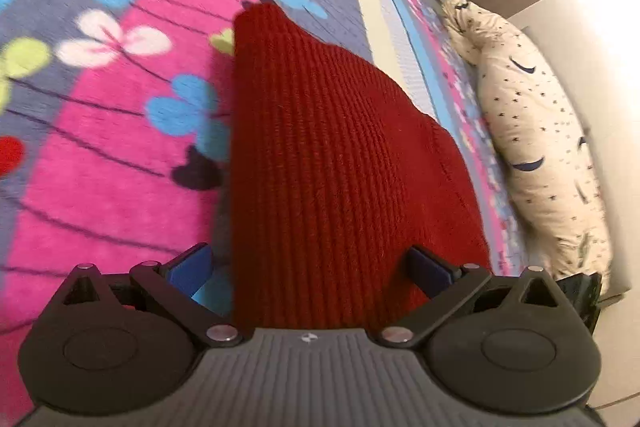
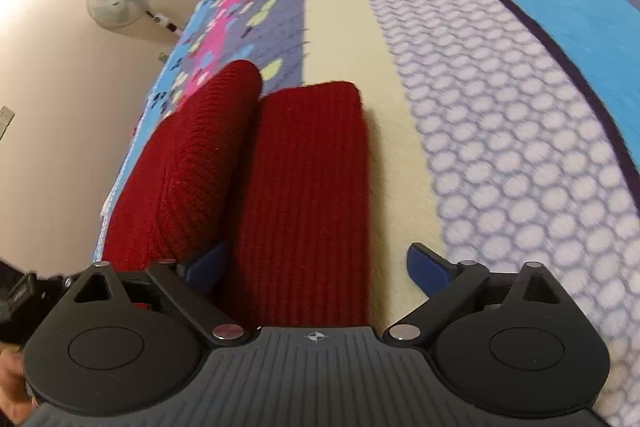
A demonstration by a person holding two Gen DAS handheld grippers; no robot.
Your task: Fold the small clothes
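Both wrist cameras sit low and close behind their spread jaws, looking forward along the red ribbed knit garment point(image 1: 340, 155) point(image 2: 304, 195), the shared part.

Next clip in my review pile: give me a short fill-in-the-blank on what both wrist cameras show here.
1. The knitted garment between the fingers of the left gripper is ____ in colour.
2. Both the left gripper and the right gripper have their jaws ____.
3. The round appliance against the wall in the right wrist view is a ____.
4. The star-printed pillow lies at the blanket's ____.

Missing words: red; open; fan; edge
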